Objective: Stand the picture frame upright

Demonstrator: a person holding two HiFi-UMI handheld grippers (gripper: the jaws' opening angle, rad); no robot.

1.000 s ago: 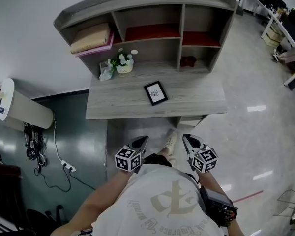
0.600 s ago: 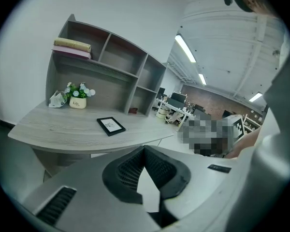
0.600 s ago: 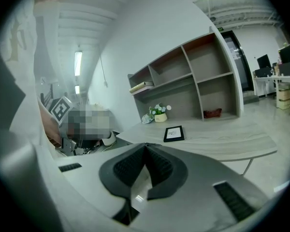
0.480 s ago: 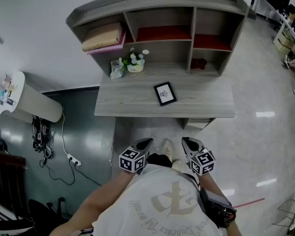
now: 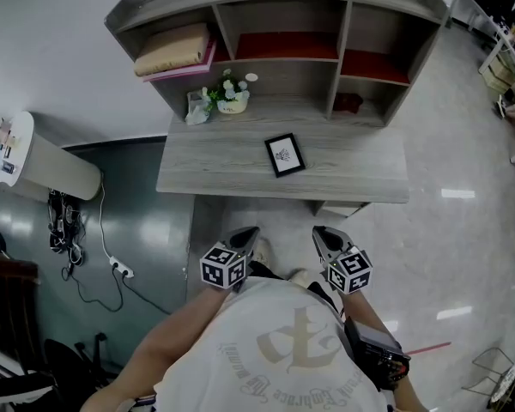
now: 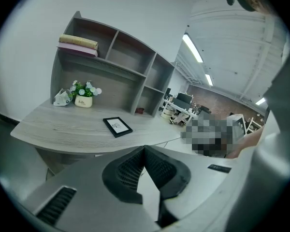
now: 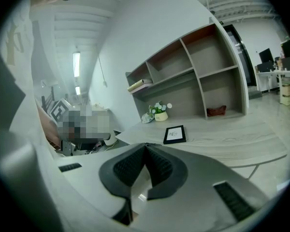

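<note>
A black picture frame [image 5: 284, 154] with a white print lies flat on the grey wooden desk [image 5: 215, 166], near its middle; it also shows as the frame [image 6: 118, 126] in the left gripper view and the frame [image 7: 175, 134] in the right gripper view. Both grippers hover over the floor, well short of the desk's front edge. My left gripper [image 5: 249, 233] is shut with nothing in it, tips touching at the left gripper [image 6: 144, 147]. My right gripper [image 5: 319, 233] is shut and empty too, tips meeting at the right gripper [image 7: 145, 144].
A shelf unit [image 5: 343, 41] rises at the desk's back, holding folded cloth [image 5: 172, 50] top left and a small dark object [image 5: 348, 102] at the right. A white flower pot [image 5: 231, 98] and a crumpled bag [image 5: 196, 108] stand back left. A round white stand [image 5: 34, 166] and cables [image 5: 64, 226] are left.
Both grippers have drifted slightly closer to the desk's front edge and stay shut. The head view has shifted a little. The frame lies where it was.
</note>
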